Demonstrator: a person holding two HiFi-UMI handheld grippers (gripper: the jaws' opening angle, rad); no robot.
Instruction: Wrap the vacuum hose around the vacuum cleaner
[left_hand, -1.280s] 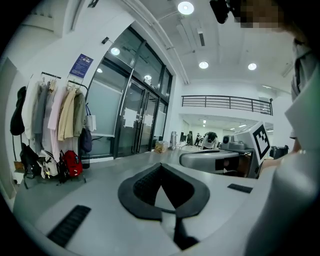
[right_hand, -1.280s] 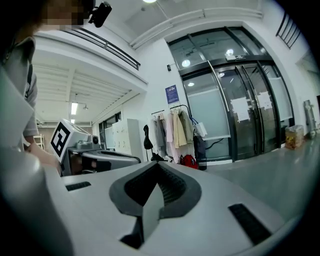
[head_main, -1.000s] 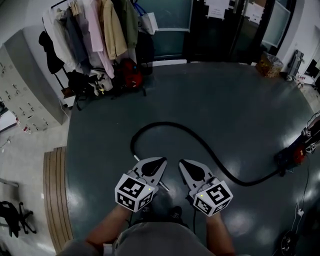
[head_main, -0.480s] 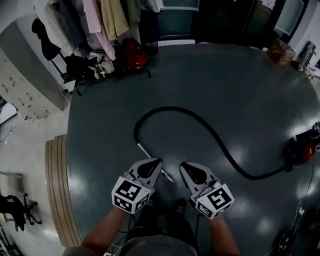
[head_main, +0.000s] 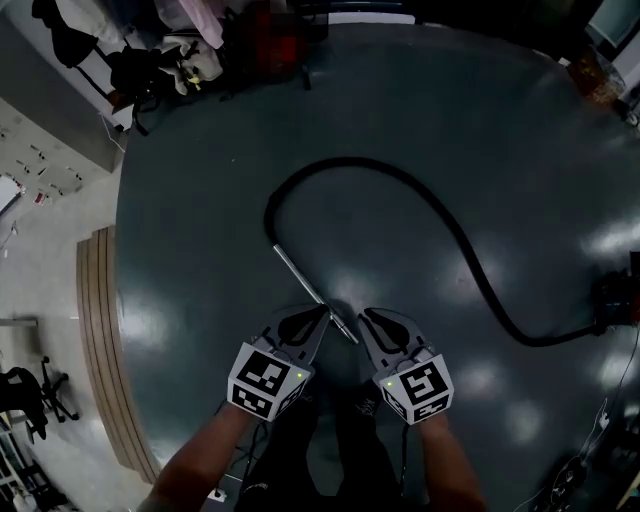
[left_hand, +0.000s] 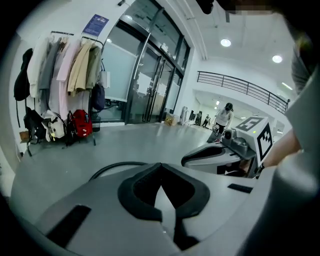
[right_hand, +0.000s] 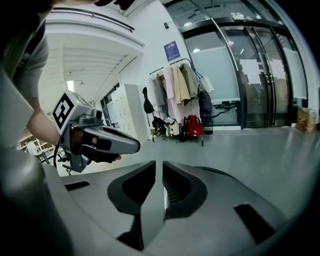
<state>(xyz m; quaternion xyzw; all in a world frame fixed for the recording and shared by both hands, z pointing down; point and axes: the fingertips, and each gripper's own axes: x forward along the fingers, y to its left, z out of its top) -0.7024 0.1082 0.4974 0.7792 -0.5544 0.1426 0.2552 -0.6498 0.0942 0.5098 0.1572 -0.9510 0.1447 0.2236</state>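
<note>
A black vacuum hose (head_main: 420, 210) lies in a big loop on the dark floor. It runs to the dim vacuum cleaner (head_main: 618, 298) at the right edge. Its metal wand (head_main: 310, 290) slants toward me and ends on the floor between my two grippers. My left gripper (head_main: 317, 314) is just left of the wand tip, shut and empty. My right gripper (head_main: 368, 317) is just right of it, shut but for a thin slit, with nothing between its jaws. In the left gripper view the hose (left_hand: 115, 167) curves beyond the shut jaws, with the right gripper (left_hand: 215, 155) alongside.
A coat rack with bags (head_main: 190, 60) stands at the far left, beside grey lockers (head_main: 40, 130). A wooden strip (head_main: 95, 340) borders the dark floor on the left. A thin cable (head_main: 612, 420) trails at the right. People (left_hand: 222, 117) stand far off.
Both grippers have sunk toward the floor and the head view has tipped down. The wand's tip now lies right between the two grippers' tips.
</note>
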